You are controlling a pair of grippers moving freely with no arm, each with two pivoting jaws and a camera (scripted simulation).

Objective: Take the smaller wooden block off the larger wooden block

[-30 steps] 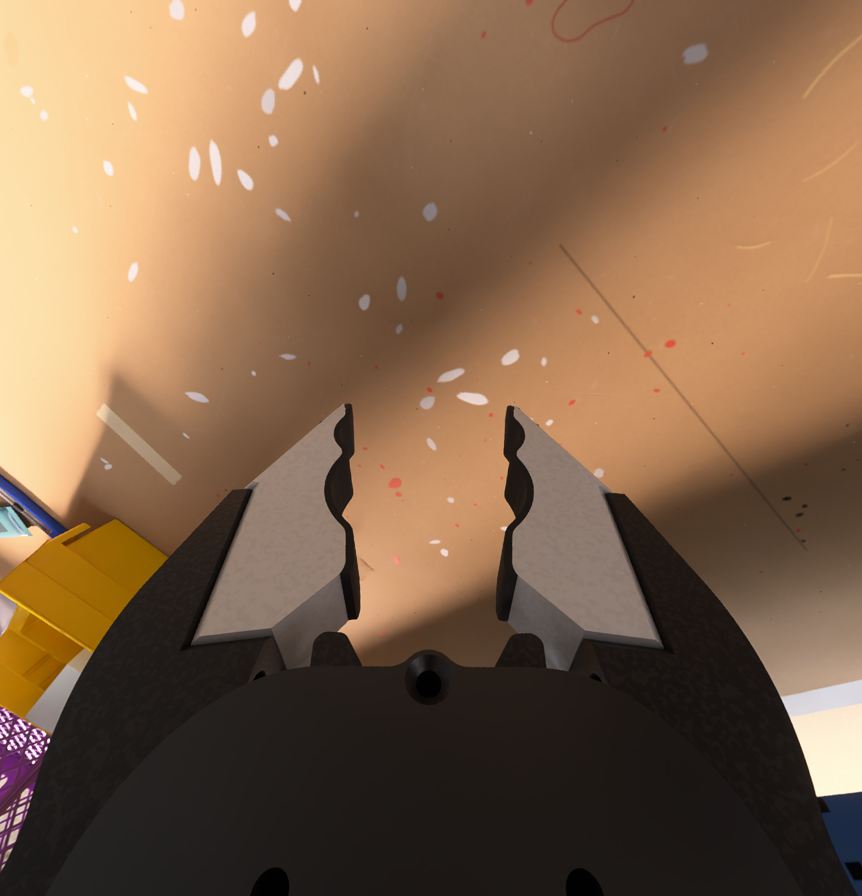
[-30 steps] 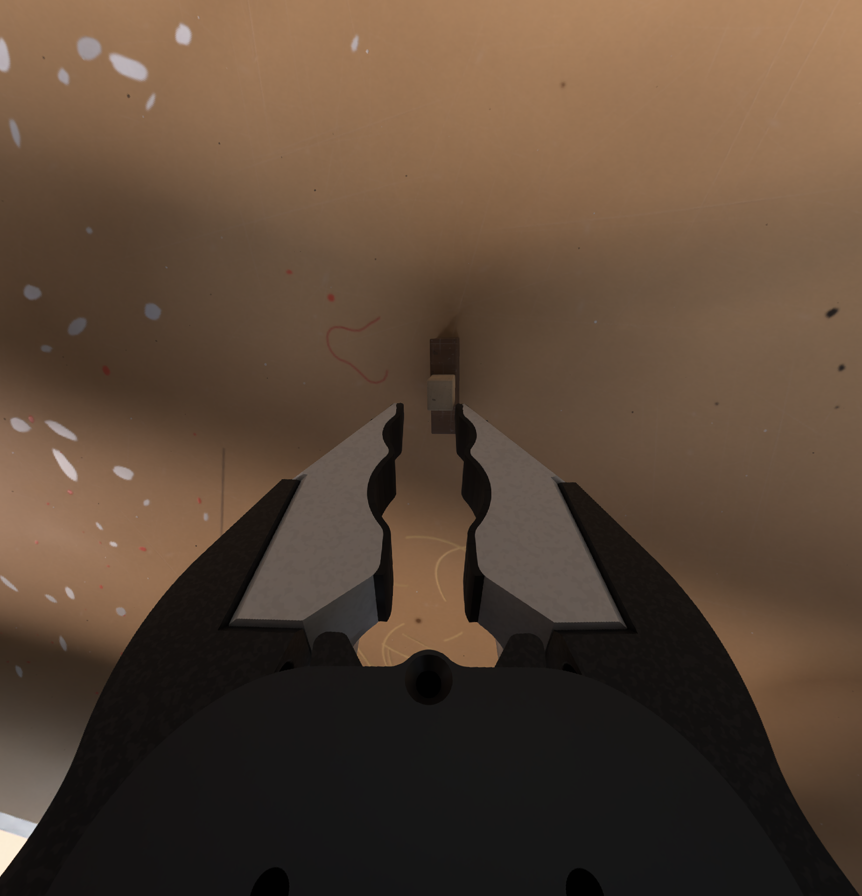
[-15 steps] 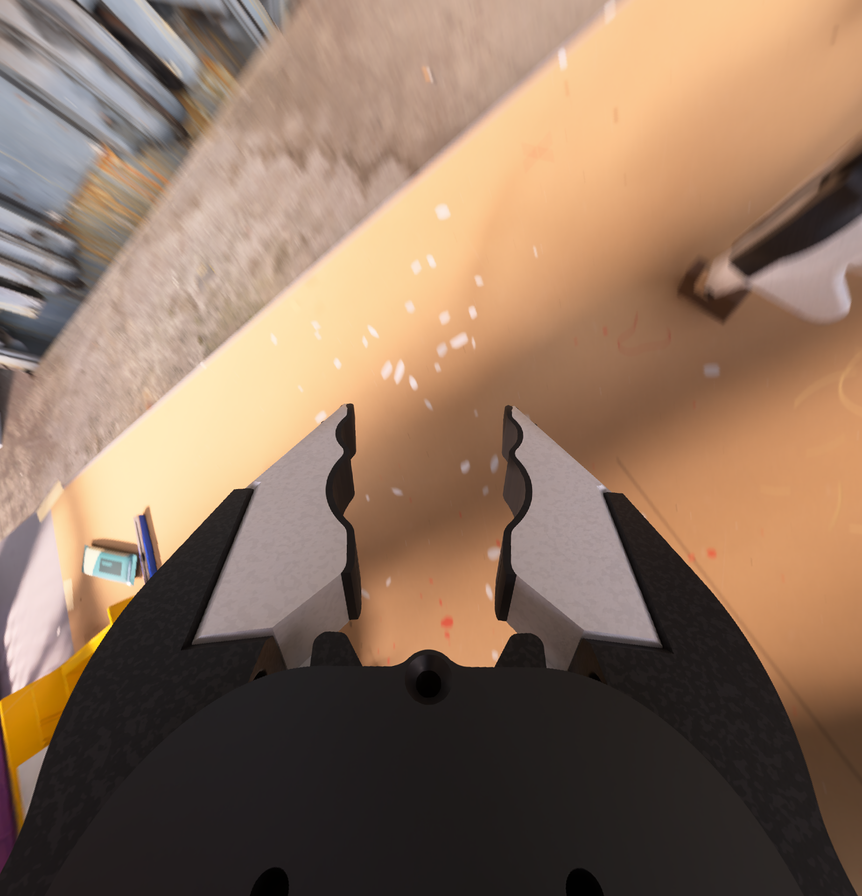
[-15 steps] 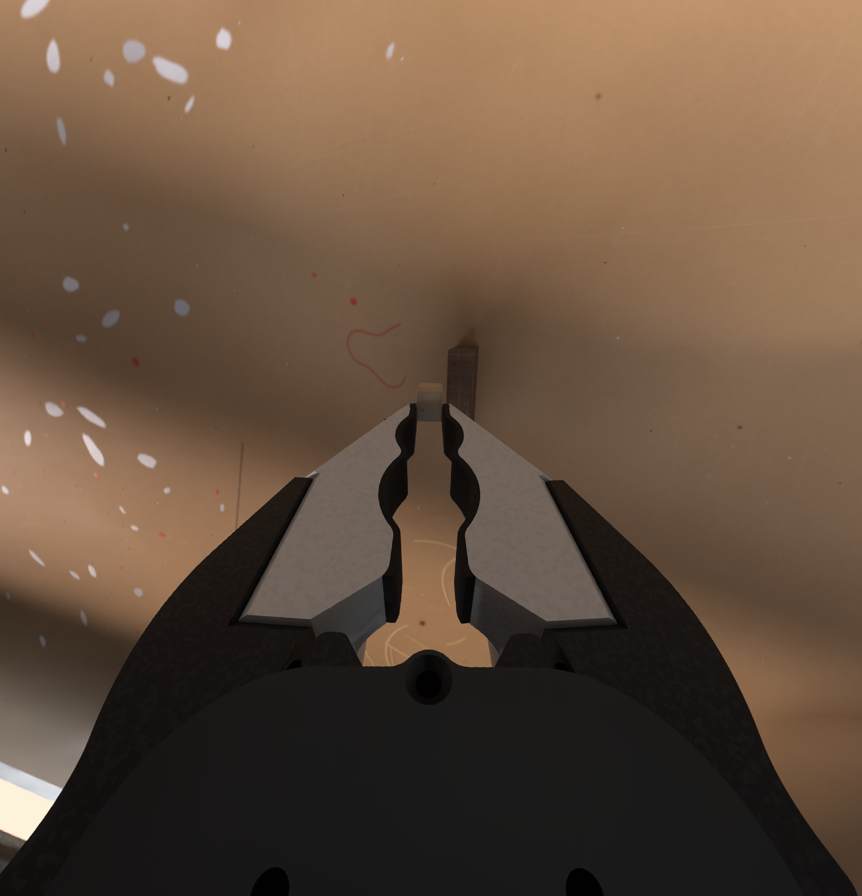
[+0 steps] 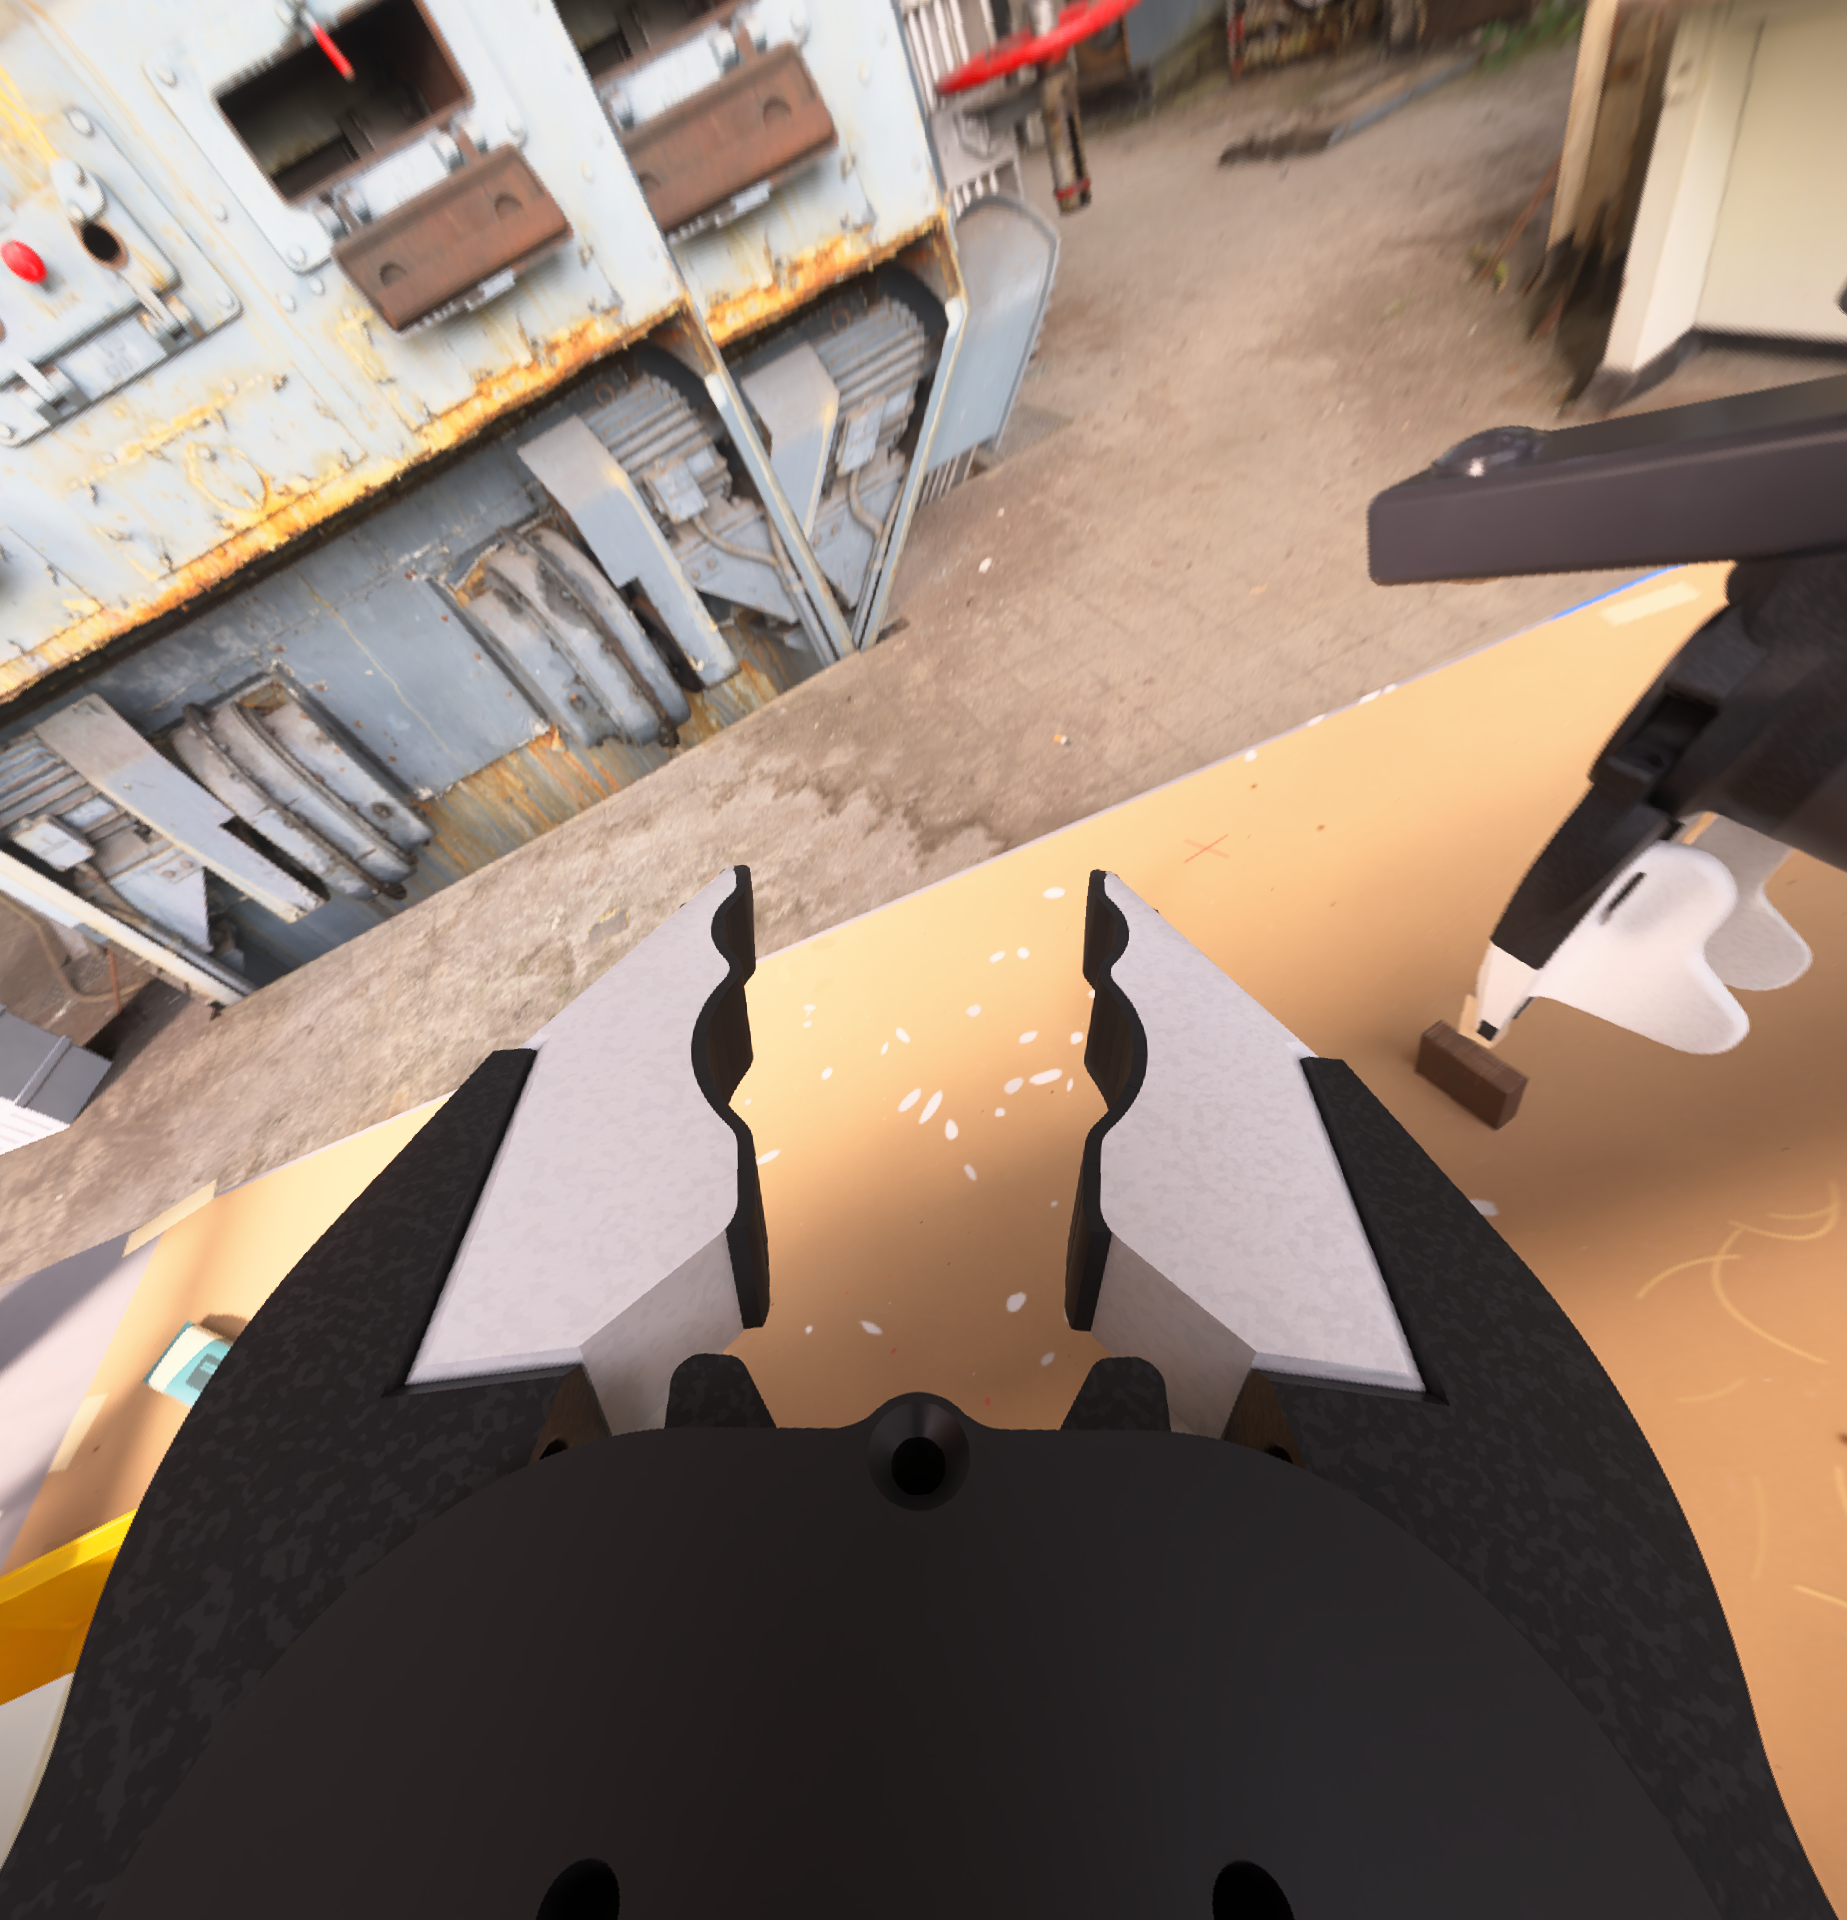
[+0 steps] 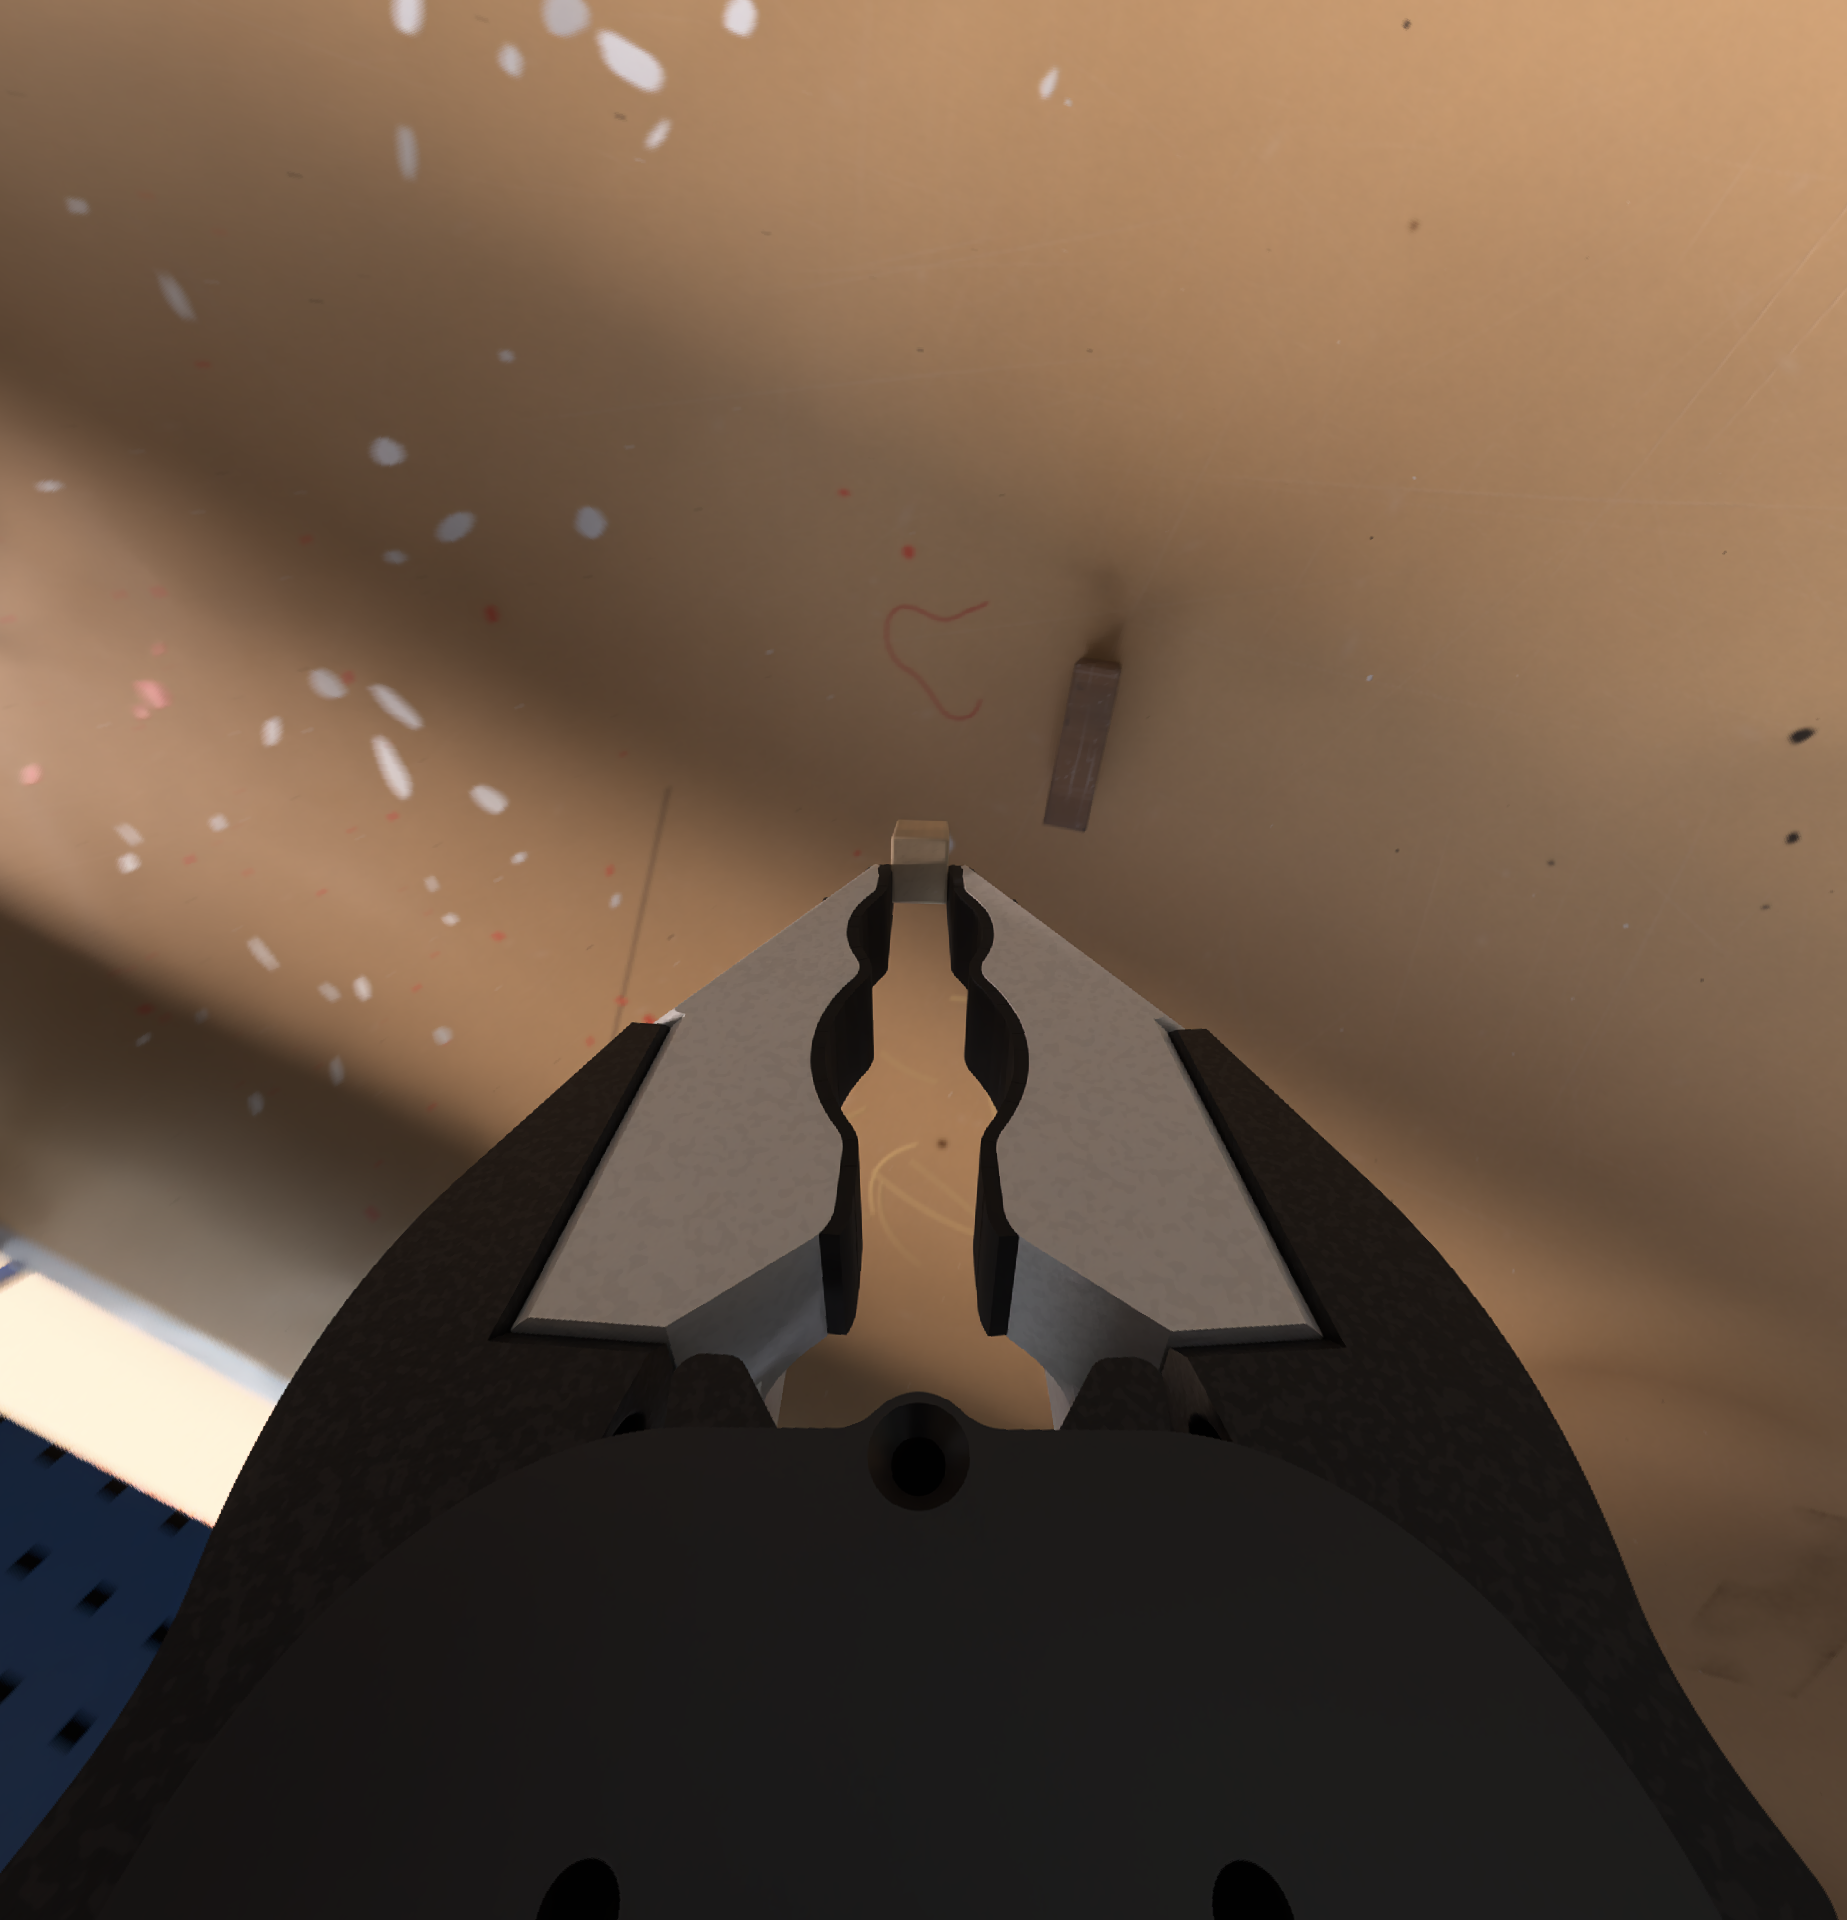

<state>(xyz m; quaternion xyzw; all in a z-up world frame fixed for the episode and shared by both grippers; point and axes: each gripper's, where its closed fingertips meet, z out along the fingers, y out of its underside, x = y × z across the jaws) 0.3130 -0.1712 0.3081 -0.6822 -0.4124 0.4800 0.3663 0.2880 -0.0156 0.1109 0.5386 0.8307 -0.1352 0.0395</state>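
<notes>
My right gripper (image 6: 919,878) is shut on the smaller pale wooden block (image 6: 919,847) at its fingertips and holds it above the table. The larger dark brown wooden block (image 6: 1083,743) lies flat on the tan table, up and to the right of the small block and apart from it. In the left wrist view the dark block (image 5: 1470,1072) sits at the right, with the right gripper (image 5: 1490,1023) just above its far end. My left gripper (image 5: 917,894) is open and empty, tilted up toward the table's far edge.
The tan tabletop (image 6: 1418,416) bears white and red paint flecks. A yellow bin (image 5: 25,1631) and a teal item (image 5: 192,1361) lie at the left. A blue perforated panel (image 6: 57,1579) shows beyond the table edge. Rusty grey machinery (image 5: 379,416) stands past the table.
My right gripper has closed on the small block and lifted it off the dark block, moving left. My left gripper has tilted up and back, now showing the machinery and the other gripper.
</notes>
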